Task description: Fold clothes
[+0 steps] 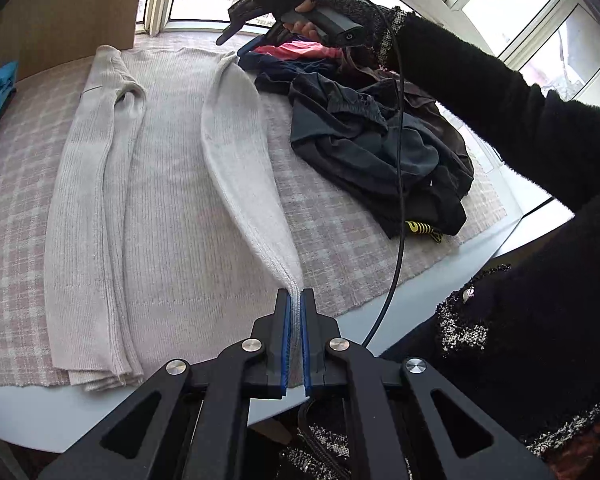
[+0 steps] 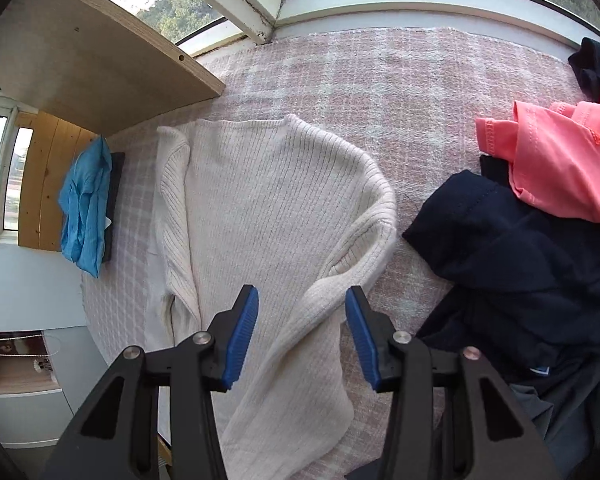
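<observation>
Cream ribbed knit sweater [image 2: 268, 200] flat on the pink checked cloth [image 2: 380, 80], one sleeve folded in at 9 o'clock. Left gripper [image 1: 296, 320] clamped tight on the other sleeve's cuff [image 1: 290, 276]; right gripper [image 2: 302, 320] wide apart above, holding nothing. Probably mid sleeve-fold: next, laying this sleeve over the body toward 9 o'clock.

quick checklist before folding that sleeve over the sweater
1. Left tool shut on the cuff of the cream ribbed knit sweater: ok.
2. Right tool open and holding nothing, raised over the sweater: ok.
3. Other sleeve already folded onto the body: ok.
4. Sweater body flat on the pink checked cloth: ok.
5. Held sleeve apart from the dark clothes pile: ok.
6. Black cable hanging from the right tool across the pile, close to the held sleeve; snag risk: cannot tell.
</observation>
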`<state>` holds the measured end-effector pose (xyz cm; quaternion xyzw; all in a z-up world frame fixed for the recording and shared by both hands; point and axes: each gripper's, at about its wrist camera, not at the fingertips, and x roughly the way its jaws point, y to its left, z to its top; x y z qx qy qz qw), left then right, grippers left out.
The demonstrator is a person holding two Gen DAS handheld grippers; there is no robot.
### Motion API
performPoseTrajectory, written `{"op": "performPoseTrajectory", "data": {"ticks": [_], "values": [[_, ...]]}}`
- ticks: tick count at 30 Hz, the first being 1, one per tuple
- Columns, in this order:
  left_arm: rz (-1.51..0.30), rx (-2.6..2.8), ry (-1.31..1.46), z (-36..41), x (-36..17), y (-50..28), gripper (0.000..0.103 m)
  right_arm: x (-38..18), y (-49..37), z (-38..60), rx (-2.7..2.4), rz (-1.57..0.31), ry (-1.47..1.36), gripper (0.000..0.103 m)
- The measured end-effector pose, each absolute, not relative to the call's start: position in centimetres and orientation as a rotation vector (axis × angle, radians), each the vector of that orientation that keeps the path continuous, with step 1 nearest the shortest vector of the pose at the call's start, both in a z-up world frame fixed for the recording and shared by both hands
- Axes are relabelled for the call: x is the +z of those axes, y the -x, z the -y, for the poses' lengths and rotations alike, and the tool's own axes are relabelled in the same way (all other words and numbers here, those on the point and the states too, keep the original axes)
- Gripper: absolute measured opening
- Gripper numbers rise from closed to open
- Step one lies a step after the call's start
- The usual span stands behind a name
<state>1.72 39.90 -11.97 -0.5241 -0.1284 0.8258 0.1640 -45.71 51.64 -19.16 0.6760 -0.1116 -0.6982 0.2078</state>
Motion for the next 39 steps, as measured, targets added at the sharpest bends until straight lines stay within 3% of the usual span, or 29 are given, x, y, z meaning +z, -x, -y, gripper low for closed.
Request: {"op": "performPoseTrajectory", "data": {"ticks": [6, 10, 13, 18, 22, 25, 31, 39], "values": [[0.374, 2.449, 1.611, -36.2, -14.2, -2.1, 0.004, -21.2, 46.4, -47.9, -1.977, 0.126, -1.828, 0.04], [0.435, 2.44, 1.698, -34.1, -16.4, -2.9, 0.004, -18.3, 44.4, -49.2, -2.016, 0.219, -1.623, 0.04], [0.434, 2.456, 1.726, -33.3, -17.1, -3.6, 0.004, -17.1, 40.8, -51.0, -2.107, 0.0, -1.584, 0.041], [0.553, 2.512, 1.649, -31.3, -15.8, -3.4, 0.004, -18.6, 33.7, -55.0, -2.105, -0.106, -1.582, 0.041], [0.502, 2.445, 1.668, -32.3, -16.4, -2.2, 0.004, -21.3, 29.9, -54.5, -2.051, -0.207, -1.615, 0.041], [0.42, 2.336, 1.777, -33.9, -18.3, -2.0, 0.005, -22.2, 29.5, -54.1, -2.03, -0.169, -1.629, 0.041], [0.59, 2.335, 1.737, -32.1, -18.2, -2.6, 0.005, -21.4, 30.3, -52.9, -2.042, -0.194, -1.593, 0.043], [0.323, 2.412, 1.845, -34.4, -19.4, -1.7, 0.009, -21.5, 31.5, -51.8, -2.029, -0.243, -1.616, 0.044]]}}
